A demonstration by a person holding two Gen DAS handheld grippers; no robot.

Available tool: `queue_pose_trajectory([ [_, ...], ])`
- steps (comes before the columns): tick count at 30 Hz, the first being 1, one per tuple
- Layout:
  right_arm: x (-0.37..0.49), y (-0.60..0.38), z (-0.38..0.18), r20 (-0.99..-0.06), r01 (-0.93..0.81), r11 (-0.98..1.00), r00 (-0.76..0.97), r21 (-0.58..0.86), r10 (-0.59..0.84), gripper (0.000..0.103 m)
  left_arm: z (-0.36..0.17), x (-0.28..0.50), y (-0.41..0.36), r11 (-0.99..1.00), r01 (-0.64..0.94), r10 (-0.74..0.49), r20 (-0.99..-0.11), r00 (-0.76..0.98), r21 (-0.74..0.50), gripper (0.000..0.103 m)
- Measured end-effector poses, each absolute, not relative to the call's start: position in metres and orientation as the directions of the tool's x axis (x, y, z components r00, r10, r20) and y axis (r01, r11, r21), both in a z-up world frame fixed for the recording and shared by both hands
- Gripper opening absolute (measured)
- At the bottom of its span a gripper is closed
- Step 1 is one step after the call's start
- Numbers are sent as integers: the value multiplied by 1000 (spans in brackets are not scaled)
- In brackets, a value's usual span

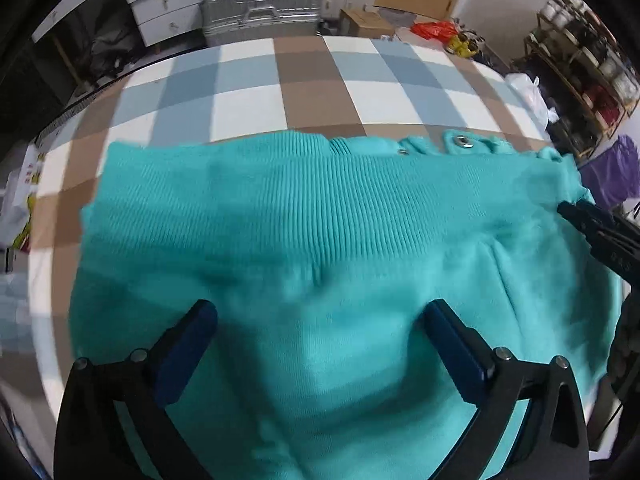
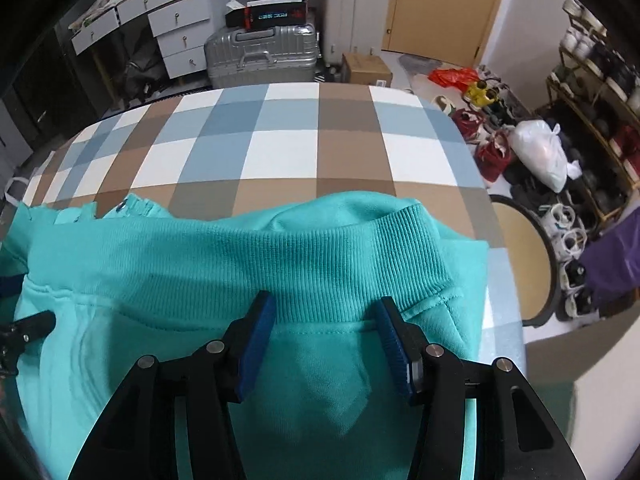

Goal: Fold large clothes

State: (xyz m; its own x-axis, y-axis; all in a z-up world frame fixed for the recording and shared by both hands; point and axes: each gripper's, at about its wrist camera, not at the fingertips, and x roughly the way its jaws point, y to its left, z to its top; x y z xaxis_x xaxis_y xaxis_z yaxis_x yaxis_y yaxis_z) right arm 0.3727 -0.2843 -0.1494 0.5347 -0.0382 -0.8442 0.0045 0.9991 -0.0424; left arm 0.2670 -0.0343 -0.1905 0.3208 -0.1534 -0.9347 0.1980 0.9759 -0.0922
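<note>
Checked tabletop (image 2: 280,152) lay bare beyond teal garment (image 1: 320,240) hem; my left gripper (image 1: 320,316) gaped wide, right gripper (image 2: 324,316) half-spread, gripping nothing.

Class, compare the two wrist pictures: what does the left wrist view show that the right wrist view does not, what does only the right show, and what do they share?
Only the left wrist view shows the left hand-held gripper from behind, wide open above the teal garment. Only the right wrist view shows the round stool beside the table and the right hand-held gripper head-on, its jaws apart over the ribbed band. Both show the checked tablecloth, silver suitcase and white drawers.
</note>
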Motion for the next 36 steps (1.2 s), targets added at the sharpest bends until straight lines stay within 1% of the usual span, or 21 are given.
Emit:
queue_pose_trajectory([
  [2,350,-284,-133,-828,-3,999,560,37,33,49,-177,246,-37,957,254,-224,-917,330,-142,99],
  [4,318,-275,-118,-796,-98,985,580,141,171,49,-166,215,-47,932,331,-270,-894,358,-149,99],
  [6,286,-257,-112,-776,-173,974,590,146,221,49,-173,189,-62,915,393,-240,-903,357,-89,99],
  [7,268,-242,-116,-783,-230,963,570,140,250,49,-186,183,-69,915,401,-193,-919,345,-42,99],
  [8,262,-231,-121,-793,-252,960,557,121,246,47,-201,180,-73,920,392,-154,-932,330,-13,100],
  [10,250,-209,-151,-840,-261,965,519,20,157,47,-221,183,-66,935,352,-167,-931,323,-45,102],
  [12,244,-205,-174,-827,-240,971,548,-13,125,47,-221,182,-62,942,331,-170,-929,328,-56,102],
  [15,241,-214,-170,-817,-198,977,550,75,174,47,-203,177,-53,946,315,-179,-934,311,-76,102],
  [17,235,-227,-157,-813,-205,971,542,119,214,45,-182,167,-32,955,296,-111,-910,400,13,102],
  [19,223,-250,-138,-773,-181,979,607,92,185,48,-168,161,-13,961,252,-26,-867,497,116,102],
  [20,218,-263,-131,-756,-153,986,637,68,151,55,-163,161,4,965,202,32,-840,542,167,102],
  [21,215,-277,-125,-740,-111,993,664,44,107,67,-163,165,23,972,148,71,-828,556,182,102],
  [23,215,-306,-123,-728,-26,1000,685,16,29,74,-173,177,48,986,100,66,-866,495,132,102],
  [26,227,-339,-138,-772,50,999,635,11,-23,74,-204,194,75,999,49,5,-942,335,23,102],
  [28,237,-350,-155,-814,36,995,578,93,55,74,-221,203,80,997,55,-73,-960,269,-61,102],
  [30,241,-358,-161,-807,34,984,577,174,123,77,-231,204,76,985,81,-170,-960,224,-156,98],
  [31,244,-360,-164,-802,31,976,576,214,158,79,-228,204,71,981,115,-183,-953,242,-159,92],
  [33,254,-364,-175,-809,9,954,533,298,248,86,-227,204,65,979,135,-184,-952,243,-155,88],
  [34,258,-365,-182,-811,3,940,507,342,293,86,-226,205,64,978,131,-192,-949,248,-164,86],
  [35,262,-368,-187,-800,1,920,495,391,339,89,-225,206,64,976,135,-200,-947,252,-170,77],
  [36,261,-368,-185,-785,-10,915,510,403,352,87,-223,205,63,974,141,-209,-945,253,-178,73],
])
